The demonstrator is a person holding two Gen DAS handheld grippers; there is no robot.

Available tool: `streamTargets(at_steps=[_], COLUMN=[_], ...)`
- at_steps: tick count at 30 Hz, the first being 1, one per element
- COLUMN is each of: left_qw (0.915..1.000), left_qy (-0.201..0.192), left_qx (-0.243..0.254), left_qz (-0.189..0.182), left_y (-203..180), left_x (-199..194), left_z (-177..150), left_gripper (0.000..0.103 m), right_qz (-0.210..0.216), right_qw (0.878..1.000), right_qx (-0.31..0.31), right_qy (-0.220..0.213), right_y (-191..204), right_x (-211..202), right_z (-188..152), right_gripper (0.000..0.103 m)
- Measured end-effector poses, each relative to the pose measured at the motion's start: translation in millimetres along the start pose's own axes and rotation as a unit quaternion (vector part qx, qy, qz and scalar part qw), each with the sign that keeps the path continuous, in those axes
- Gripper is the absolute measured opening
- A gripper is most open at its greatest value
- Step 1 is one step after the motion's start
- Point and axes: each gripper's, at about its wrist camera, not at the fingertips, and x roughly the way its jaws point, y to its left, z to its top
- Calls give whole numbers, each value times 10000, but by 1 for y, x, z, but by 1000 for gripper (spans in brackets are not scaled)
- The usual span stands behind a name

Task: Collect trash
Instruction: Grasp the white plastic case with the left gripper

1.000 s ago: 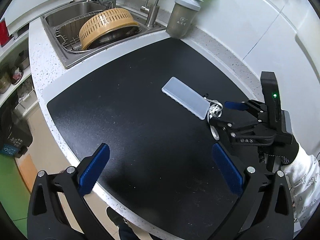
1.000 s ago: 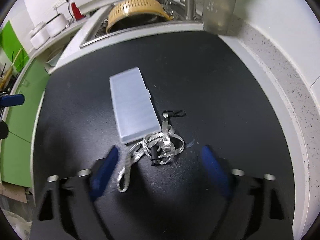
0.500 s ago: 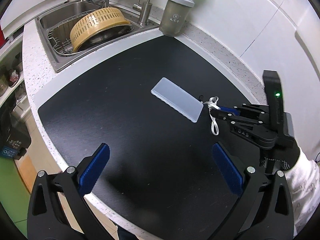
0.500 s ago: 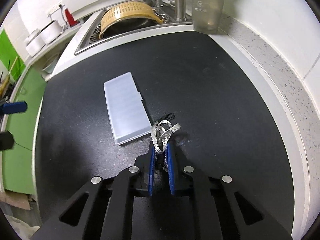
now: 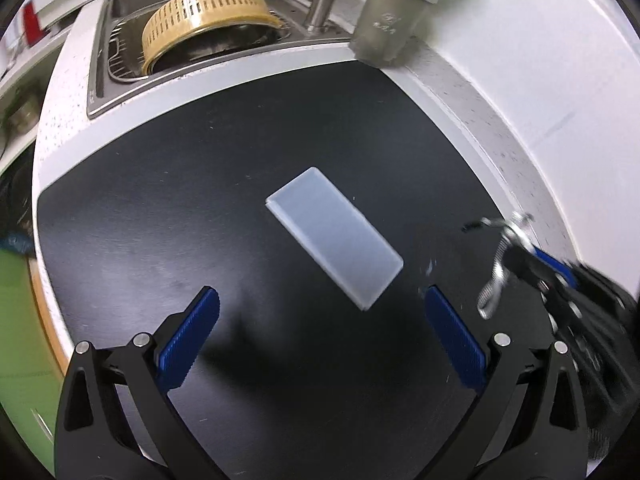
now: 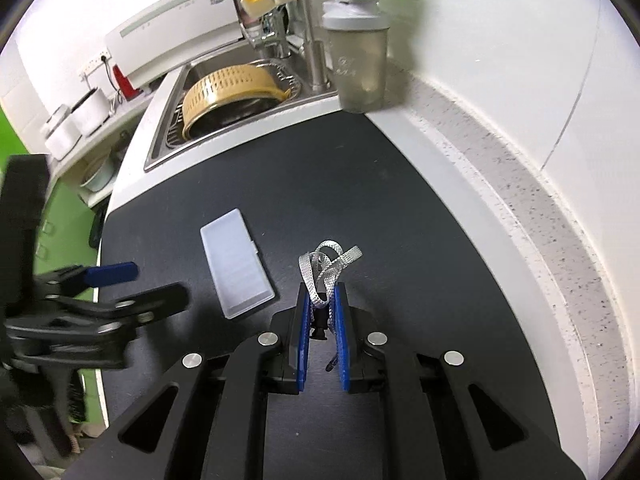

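Two items matter here: a grey strap (image 6: 326, 270) and a flat white box (image 6: 236, 262), which lies on the black mat (image 6: 400, 208). The right gripper (image 6: 322, 312) pinches the strap, clear of the mat, just right of the box. The left gripper (image 5: 320, 336) hangs spread, holding nothing, near the box. The pinch covers only a few loops; the strap's loose end could slip free. No trash bin is visible.

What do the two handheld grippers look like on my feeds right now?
Both look alike. The left gripper has a black frame with triangular cutouts, silver round bolt heads and ribbed blue pads. The right gripper has the same black frame, silver bolts and blue pads. No cables or sleeves are clearly visible.
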Motion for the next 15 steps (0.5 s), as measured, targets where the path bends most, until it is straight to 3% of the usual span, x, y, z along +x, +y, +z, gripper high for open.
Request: streamTargets(at_steps=[7, 15], left_qw=[9939, 9784], left_qy=[99, 26], left_qx=[-839, -1476], left_qz=[709, 1449], left_y=[-14, -33], left_x=[33, 52], left_z=[11, 16], left_gripper=[100, 100], right_qz=[65, 178], right_qw=[9999, 9996], right_qx=[42, 114], right_qy=[-79, -168], right_y=[-12, -25], right_x=[-8, -11], right_z=[-4, -7], right_gripper=[11, 11])
